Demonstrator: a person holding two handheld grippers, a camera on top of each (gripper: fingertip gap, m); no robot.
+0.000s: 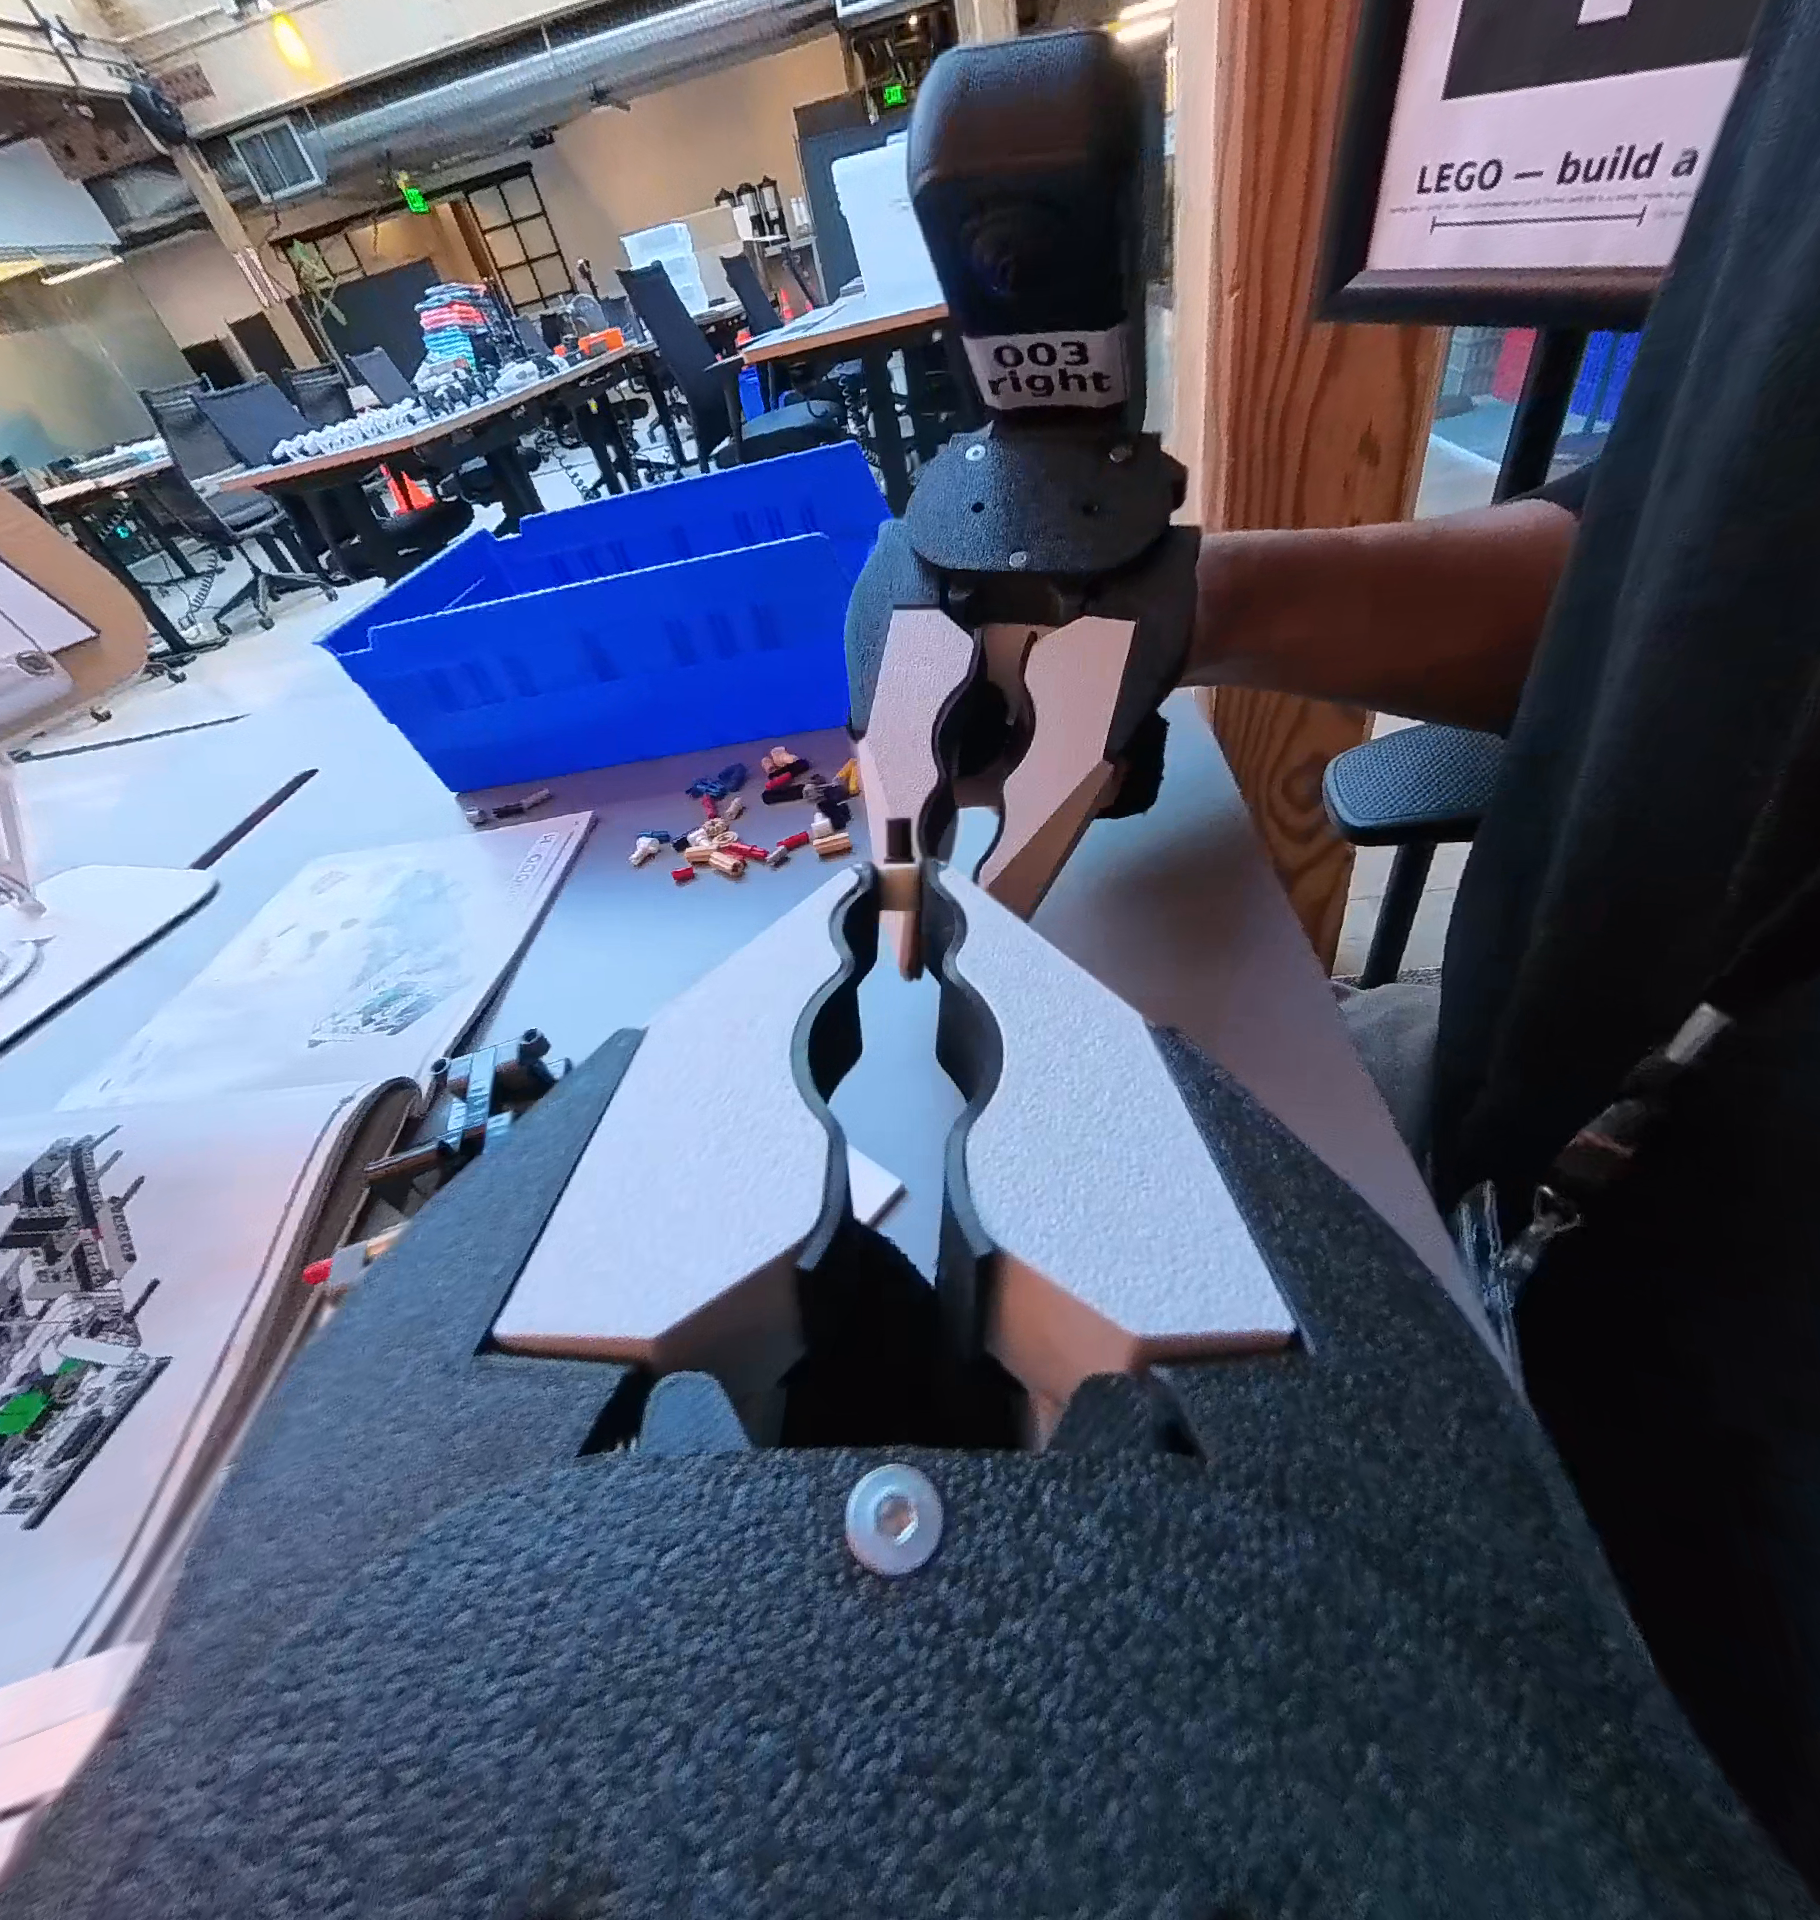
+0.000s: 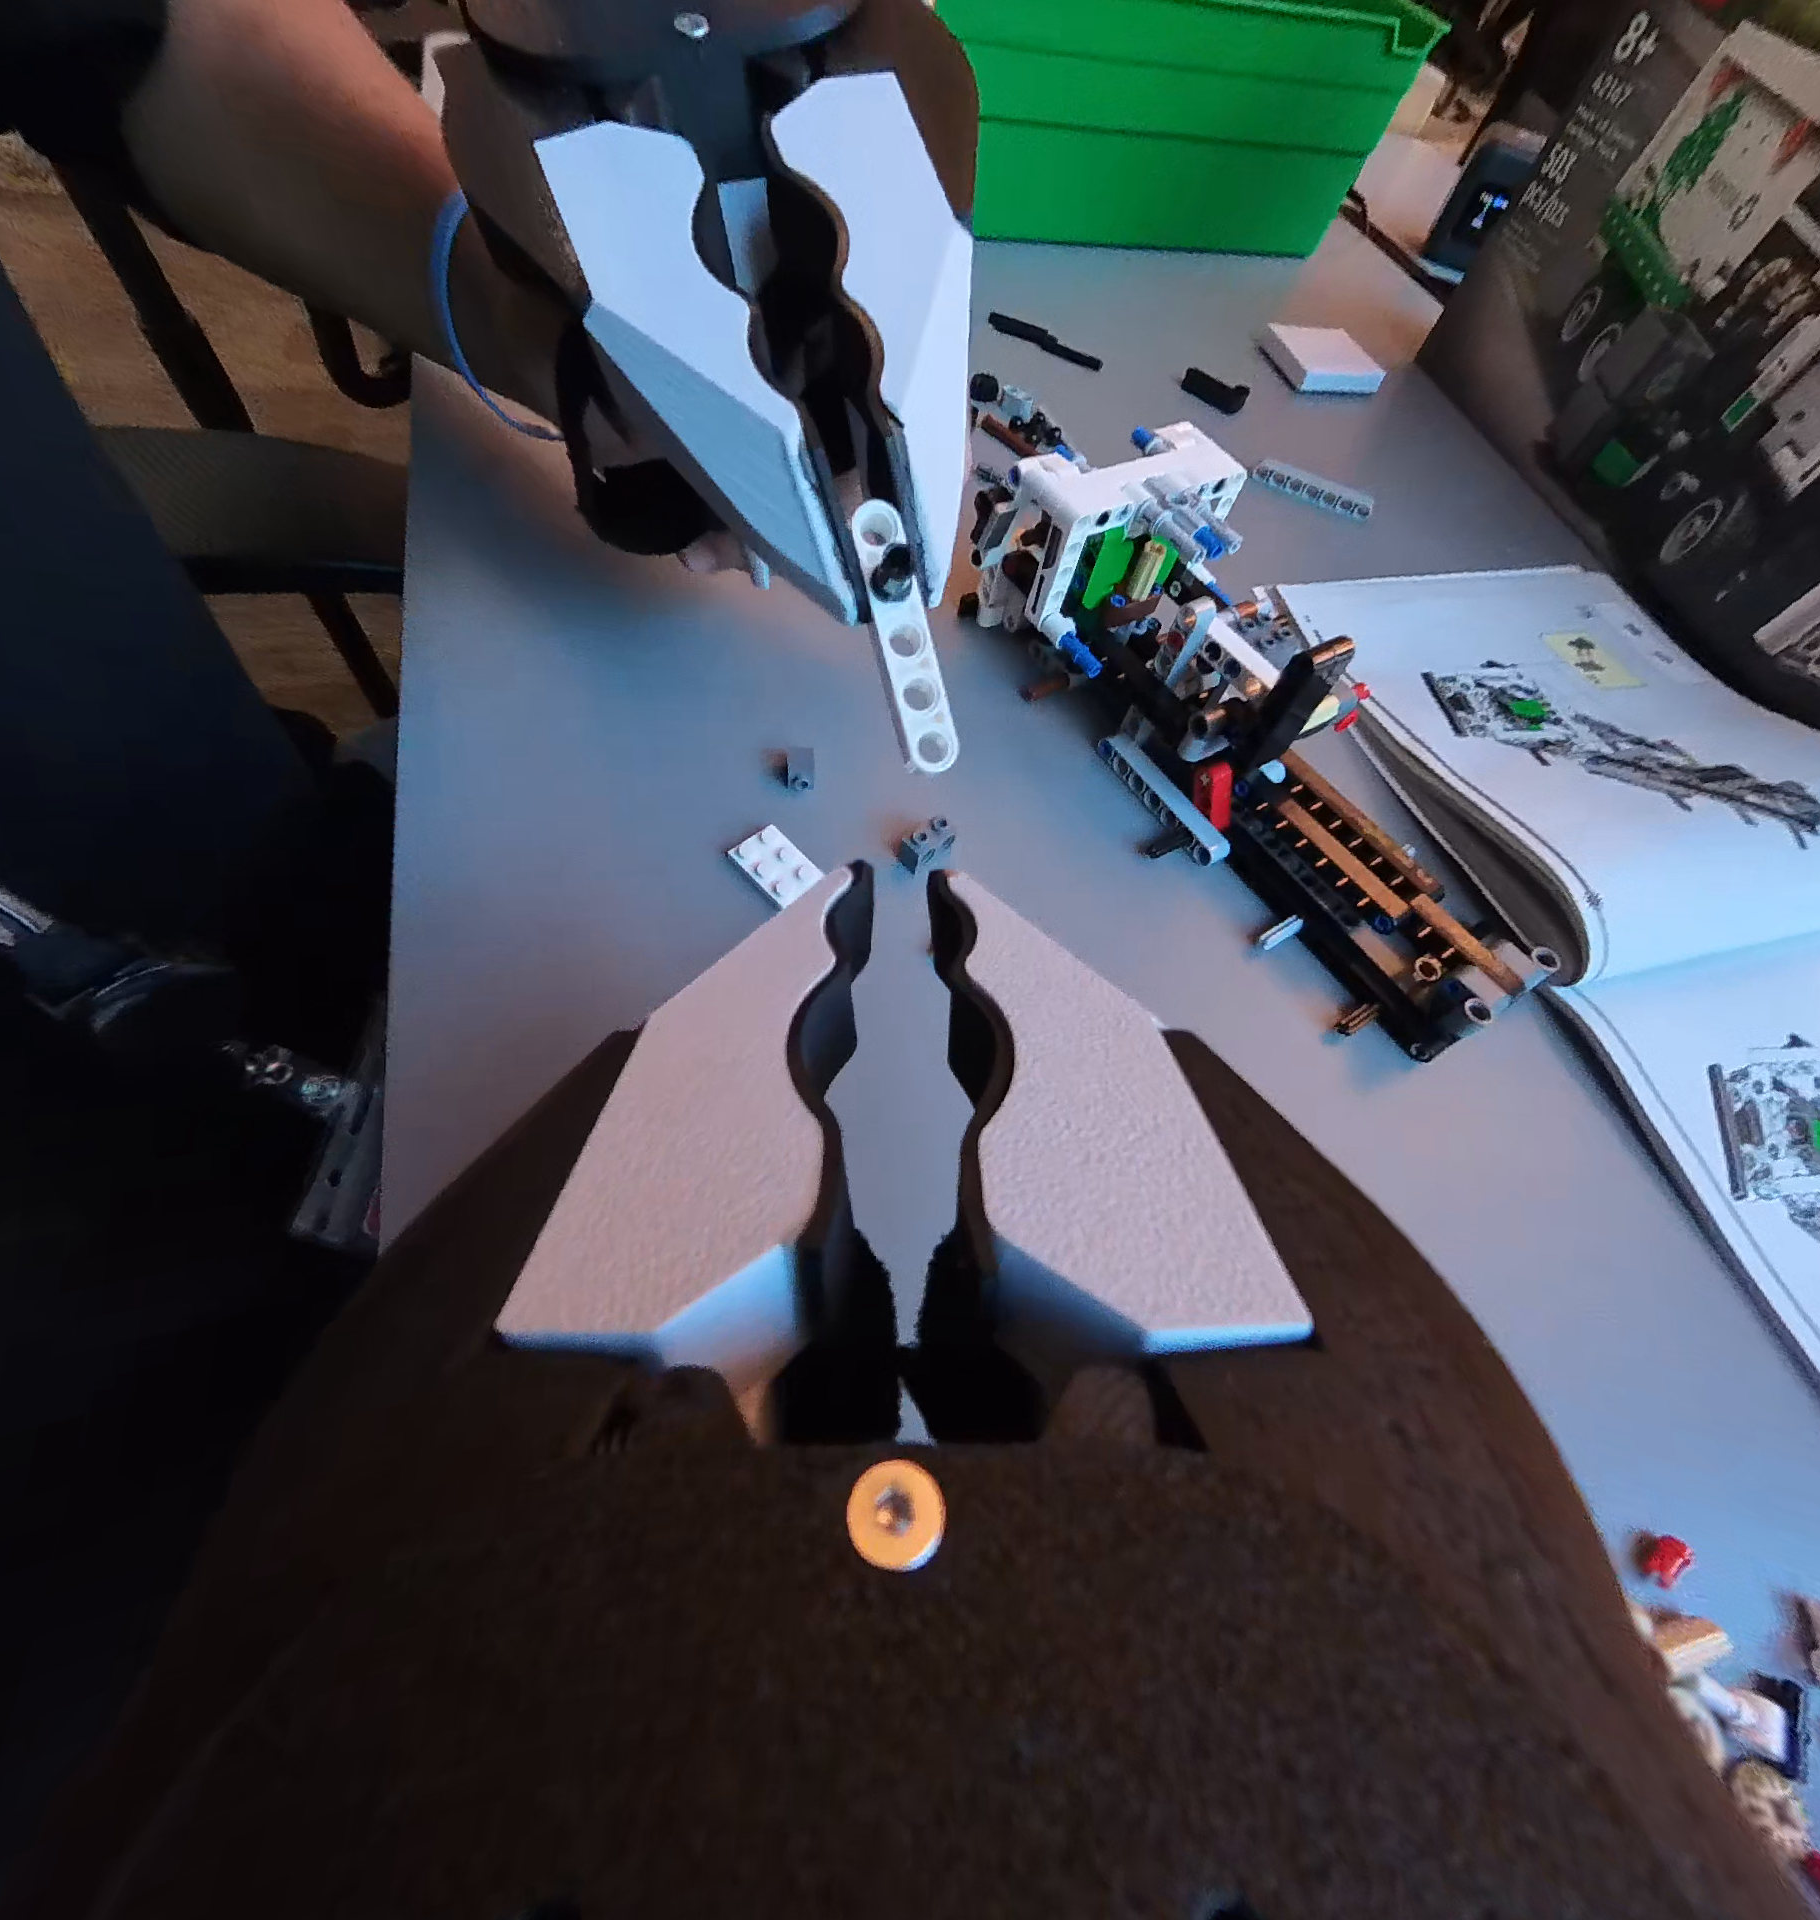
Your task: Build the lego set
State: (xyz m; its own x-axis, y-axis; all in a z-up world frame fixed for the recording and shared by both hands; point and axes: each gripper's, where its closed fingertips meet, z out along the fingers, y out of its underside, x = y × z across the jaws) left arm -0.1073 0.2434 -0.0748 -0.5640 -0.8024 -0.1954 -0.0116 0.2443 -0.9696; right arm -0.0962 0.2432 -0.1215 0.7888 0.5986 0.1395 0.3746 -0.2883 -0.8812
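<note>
Two grippers: left gripper pinches white holed beam; right gripper wavy fingers narrowly apart, empty

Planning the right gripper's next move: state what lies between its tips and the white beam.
In the right wrist view, a small grey brick sits between the right gripper and white beam.

Grey table. On it: part-built lego model, open instruction booklet touching its far side, green bin, lego box, blue bin, loose pile of small pieces, white plate, two small grey bricks.
</note>
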